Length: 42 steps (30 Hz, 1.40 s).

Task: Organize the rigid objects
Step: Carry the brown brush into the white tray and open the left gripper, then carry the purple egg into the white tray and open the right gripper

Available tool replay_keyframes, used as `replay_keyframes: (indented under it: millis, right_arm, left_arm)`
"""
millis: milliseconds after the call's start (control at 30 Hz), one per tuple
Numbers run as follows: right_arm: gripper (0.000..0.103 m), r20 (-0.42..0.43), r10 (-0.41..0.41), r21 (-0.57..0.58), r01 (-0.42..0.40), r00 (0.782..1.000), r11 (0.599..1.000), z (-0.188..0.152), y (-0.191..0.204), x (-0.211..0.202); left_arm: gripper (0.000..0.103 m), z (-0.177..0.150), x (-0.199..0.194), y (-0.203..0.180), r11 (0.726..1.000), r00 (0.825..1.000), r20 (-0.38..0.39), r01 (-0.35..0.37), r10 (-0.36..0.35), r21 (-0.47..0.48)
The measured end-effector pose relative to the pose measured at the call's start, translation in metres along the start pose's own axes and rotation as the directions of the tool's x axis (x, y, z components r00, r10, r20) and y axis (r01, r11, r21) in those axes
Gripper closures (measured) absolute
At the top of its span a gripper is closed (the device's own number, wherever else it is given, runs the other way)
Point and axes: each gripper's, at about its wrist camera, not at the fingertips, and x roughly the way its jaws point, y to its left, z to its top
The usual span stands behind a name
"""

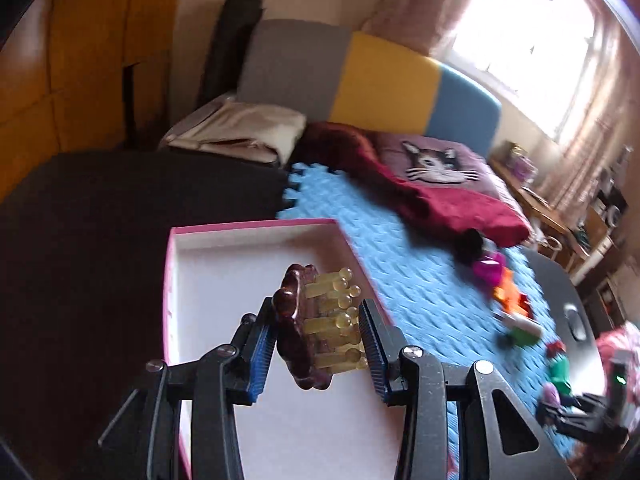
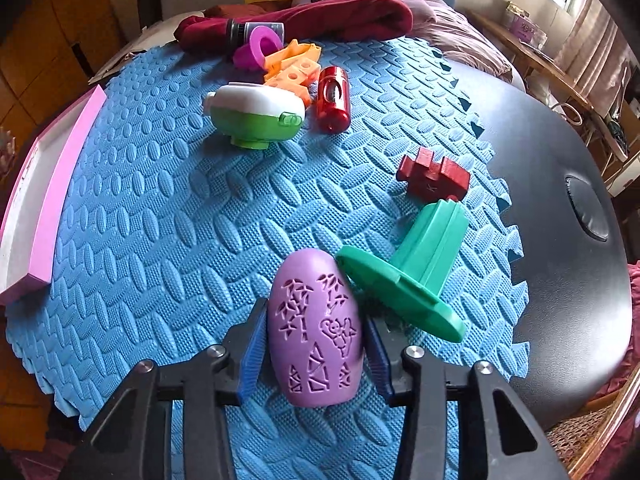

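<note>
My left gripper (image 1: 318, 344) is shut on a brown and yellow hair claw clip (image 1: 316, 328) and holds it above the open pink box (image 1: 256, 228) with a white inside. My right gripper (image 2: 314, 352) is shut on a purple oval case (image 2: 314, 328) with carved bamboo patterns, low over the blue foam mat (image 2: 168, 220). A green funnel-shaped stand (image 2: 416, 268) lies touching the purple case on its right. The pink box edge (image 2: 60, 184) shows at the left of the right wrist view.
On the mat lie a dark red block (image 2: 434, 176), a red cylinder (image 2: 332, 100), a white and green toy (image 2: 256, 114), orange pieces (image 2: 292, 66) and a magenta ring (image 2: 260, 50). A maroon cloth (image 2: 312, 16) lies behind. A black surface (image 2: 560, 200) borders the mat on the right.
</note>
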Motion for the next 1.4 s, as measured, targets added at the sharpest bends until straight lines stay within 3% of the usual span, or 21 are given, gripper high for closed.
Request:
replay_keyframes:
  millis: [133,200,267,500,533,667,767,1033,1400]
  right_arm:
    - [0.058,-0.002,-0.009,-0.015,0.009,1.000,1.000,0.002,0.001,0.001]
    - [0.058,-0.001,-0.007,-0.021,0.007,1.000,1.000,0.002,0.001,0.003]
    - [0.058,0.001,-0.006,-0.026,0.006,1.000,1.000,0.002,0.003,0.003]
    - [0.059,0.007,-0.005,-0.033,0.005,1.000,0.999,0.001,0.002,0.002]
    - [0.059,0.007,-0.004,-0.033,0.004,1.000,0.999,0.002,0.002,0.002]
    - [0.058,0.008,-0.004,-0.033,0.004,1.000,0.999,0.002,0.001,0.002]
    - [0.058,0.009,-0.005,-0.026,0.005,1.000,1.000,0.001,0.001,0.002]
    - [0.058,0.024,-0.008,-0.014,0.008,1.000,1.000,-0.001,0.001,0.001]
    - [0.059,0.074,-0.049,-0.032,0.052,0.996,0.998,-0.008,0.010,-0.003]
  left_arm:
    - [0.062,0.006,0.037,0.013,0.998,0.998,-0.039,-0.056,0.055,-0.028]
    - [0.067,0.010,0.049,0.010,0.999,0.998,-0.045,-0.040,0.039,-0.024]
    - [0.068,0.015,0.061,0.002,0.998,0.997,-0.043,-0.064,0.064,0.004]
    - [0.069,0.029,0.079,-0.007,0.999,0.998,-0.039,-0.042,0.042,0.003]
    - [0.068,0.029,0.077,-0.005,0.999,0.999,-0.033,-0.036,0.035,-0.011]
    - [0.033,0.021,0.048,0.003,0.997,0.999,0.033,-0.020,0.022,-0.070]
    - [0.033,0.009,0.024,0.003,0.996,0.997,0.058,-0.047,0.051,-0.069]
    - [0.033,-0.044,-0.015,-0.007,0.985,0.985,0.029,-0.170,0.170,-0.013]
    - [0.031,-0.085,-0.044,-0.018,0.977,0.977,0.016,-0.211,0.211,-0.001]
